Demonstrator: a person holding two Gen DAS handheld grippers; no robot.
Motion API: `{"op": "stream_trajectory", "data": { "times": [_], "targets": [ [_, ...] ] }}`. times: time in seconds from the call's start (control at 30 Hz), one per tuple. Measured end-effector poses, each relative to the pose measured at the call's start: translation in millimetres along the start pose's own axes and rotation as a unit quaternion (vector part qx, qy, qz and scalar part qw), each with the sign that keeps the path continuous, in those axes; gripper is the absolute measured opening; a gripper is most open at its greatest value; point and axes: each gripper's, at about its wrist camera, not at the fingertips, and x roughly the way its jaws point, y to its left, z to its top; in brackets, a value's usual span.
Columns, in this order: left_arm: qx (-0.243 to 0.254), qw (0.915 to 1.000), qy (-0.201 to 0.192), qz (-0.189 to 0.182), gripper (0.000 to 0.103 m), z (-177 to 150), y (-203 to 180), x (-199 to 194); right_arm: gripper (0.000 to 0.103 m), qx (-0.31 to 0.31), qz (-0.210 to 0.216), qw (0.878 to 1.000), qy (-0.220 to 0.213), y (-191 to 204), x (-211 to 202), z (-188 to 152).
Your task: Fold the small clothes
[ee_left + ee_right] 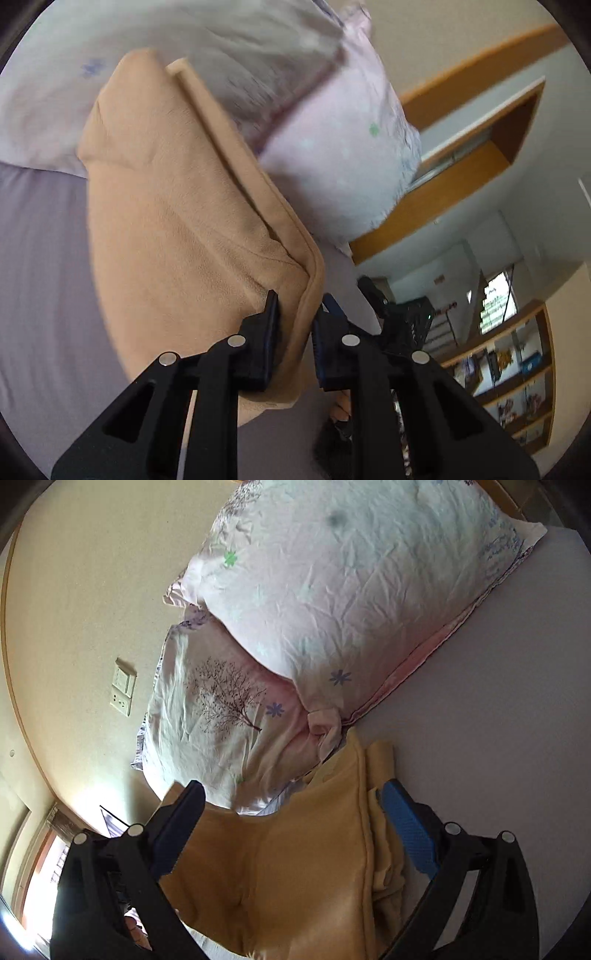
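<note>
Cloth (177,206) in a tan fleece lies folded on the lilac bed sheet (40,280), and its long axis runs from the left claw (295,314) away toward the pillows (332,155) at the head of the bed. The far end nearly meets the pillow edge; the near corner is pinched in the left claw, whose two fingers press a doubled hem from either side (the hem stands up a little there). A seam line runs the length of the fold in the left wrist view.

In the right wrist view the same cloth (295,867) fills the space between the fingers of the right claw (291,812), which stand wide apart, one over the fabric's left edge and one, with a blue pad (410,834), just beside the stacked right-hand edge. Neither finger visibly grips anything. Two flowered pillows (332,590) sit beyond, and a wall switch (123,686) shows on the cream wall.
</note>
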Motion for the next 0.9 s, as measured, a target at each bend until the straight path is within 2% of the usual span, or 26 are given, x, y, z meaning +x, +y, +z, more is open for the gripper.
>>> {"op": "stream_trajectory", "data": {
  "times": [0.07,0.13,0.23,0.27,0.3,0.37,0.4,0.5,0.57,0.6,0.7,0.77,0.9],
  "targets": [
    [0.018,0.9977,0.064,-0.013,0.017,-8,-20,62,0.097,0.001,-0.012,1.0,-0.006,-5,-3,2],
    [0.007,0.9919,0.119,-0.044,0.019,-19,-28,106,0.097,0.009,-0.018,1.0,-0.005,-10,-4,3],
    [-0.01,0.9849,0.134,-0.11,0.021,-27,-31,111,0.097,0.012,-0.024,1.0,0.005,-14,0,2],
    [-0.004,0.9862,0.123,-0.111,0.028,-27,-30,100,0.097,0.008,-0.024,1.0,0.008,-13,1,1],
    [0.007,0.9901,0.103,-0.096,0.049,-27,-29,83,0.097,0.003,-0.02,1.0,0.011,-11,2,0],
    [0.029,0.9969,0.049,-0.054,0.078,-28,-23,43,0.097,-0.015,-0.018,1.0,0.008,-5,-1,0],
    [0.047,0.9979,0.028,-0.035,0.078,-31,-22,25,0.097,-0.023,-0.019,1.0,0.004,-2,-5,-1],
    [0.089,0.9958,0.012,0.02,0.079,-40,-17,-9,0.096,-0.07,-0.018,0.997,0.003,12,-22,-6],
    [0.091,0.9938,0.004,0.065,0.083,-40,-7,-19,0.096,-0.089,-0.038,0.995,0.039,17,-19,-9],
    [0.08,0.9939,0.009,0.075,0.085,-39,1,-17,0.096,-0.087,-0.052,0.993,0.06,17,-14,-10],
    [0.015,0.9953,0.048,0.083,0.085,-34,34,2,0.096,-0.055,-0.094,0.985,0.136,1,7,-13],
    [-0.022,0.9942,0.069,0.08,0.085,-32,51,20,0.095,-0.042,-0.1,0.981,0.162,-8,15,-18],
    [-0.046,0.9935,0.077,0.071,0.084,-37,66,39,0.084,-0.046,-0.114,0.972,0.2,-16,27,-29]
  ]
}}
